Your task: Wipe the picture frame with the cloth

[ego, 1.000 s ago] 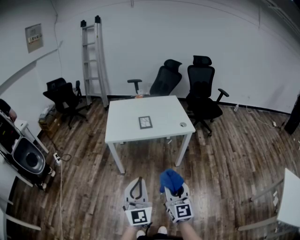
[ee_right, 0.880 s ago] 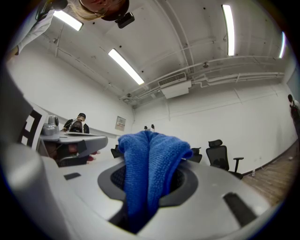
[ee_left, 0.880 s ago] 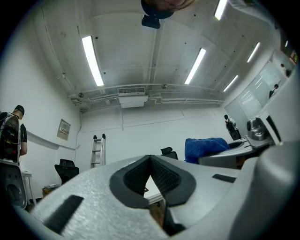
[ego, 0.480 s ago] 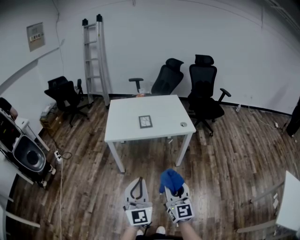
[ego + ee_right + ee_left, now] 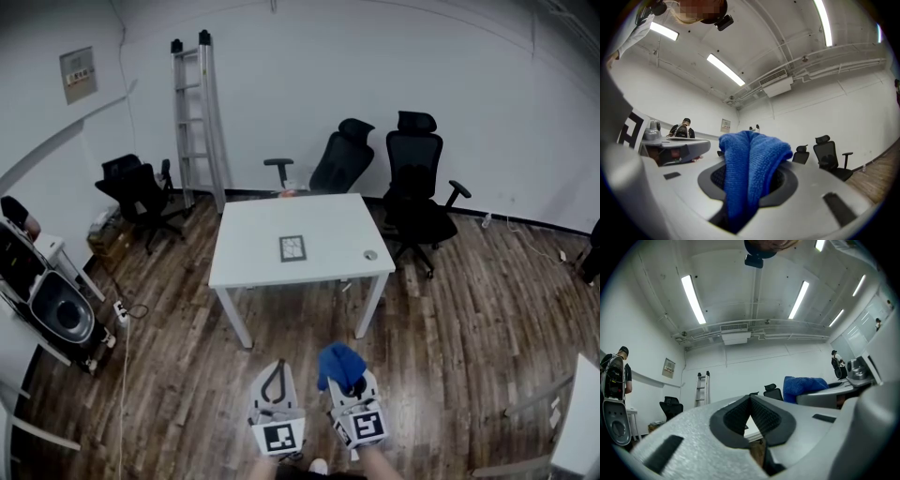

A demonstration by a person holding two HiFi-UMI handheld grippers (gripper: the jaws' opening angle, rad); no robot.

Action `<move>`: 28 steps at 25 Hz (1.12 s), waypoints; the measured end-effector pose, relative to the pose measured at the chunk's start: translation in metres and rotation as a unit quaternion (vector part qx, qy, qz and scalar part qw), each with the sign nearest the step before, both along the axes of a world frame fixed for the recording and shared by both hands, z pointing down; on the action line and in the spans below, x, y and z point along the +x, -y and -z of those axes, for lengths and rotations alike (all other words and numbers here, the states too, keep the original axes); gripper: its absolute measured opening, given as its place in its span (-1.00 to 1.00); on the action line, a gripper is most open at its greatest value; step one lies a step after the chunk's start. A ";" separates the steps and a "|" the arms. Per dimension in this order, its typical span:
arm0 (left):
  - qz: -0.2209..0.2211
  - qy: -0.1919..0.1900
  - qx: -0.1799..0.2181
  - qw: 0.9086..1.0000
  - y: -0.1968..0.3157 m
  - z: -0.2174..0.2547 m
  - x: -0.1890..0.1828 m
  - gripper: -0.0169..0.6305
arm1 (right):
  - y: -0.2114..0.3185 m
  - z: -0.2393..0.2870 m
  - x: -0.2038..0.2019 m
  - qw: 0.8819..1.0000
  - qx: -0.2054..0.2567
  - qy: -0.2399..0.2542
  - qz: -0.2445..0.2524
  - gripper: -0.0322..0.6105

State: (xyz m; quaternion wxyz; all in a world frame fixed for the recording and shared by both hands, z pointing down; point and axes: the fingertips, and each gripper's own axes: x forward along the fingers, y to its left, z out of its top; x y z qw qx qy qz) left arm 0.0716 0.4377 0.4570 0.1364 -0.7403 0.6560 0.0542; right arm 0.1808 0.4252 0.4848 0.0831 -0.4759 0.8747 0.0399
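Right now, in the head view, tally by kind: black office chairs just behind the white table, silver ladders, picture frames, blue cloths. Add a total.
Black office chairs: 2
Silver ladder: 1
Dark-rimmed picture frame: 1
Blue cloth: 1
Total: 5

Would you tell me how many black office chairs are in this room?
3. One black office chair stands by the left wall beside the silver ladder; a second chair, reclined, is behind the white table; a third chair stands at its far right corner. Others may be hidden.
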 end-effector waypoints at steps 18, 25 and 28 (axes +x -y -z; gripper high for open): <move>-0.037 0.010 -0.002 0.999 0.158 -0.018 -0.040 -0.94 | 0.145 -0.015 -0.042 0.999 -0.018 -0.015 -0.035 -0.50; -0.071 0.069 0.015 0.995 0.242 -0.016 -0.082 -0.94 | 0.220 -0.017 -0.085 0.997 -0.023 -0.017 -0.066 -0.50; -0.074 0.010 -0.009 0.997 0.267 -0.030 -0.101 -0.94 | 0.241 -0.019 -0.101 0.997 -0.020 -0.017 -0.071 -0.50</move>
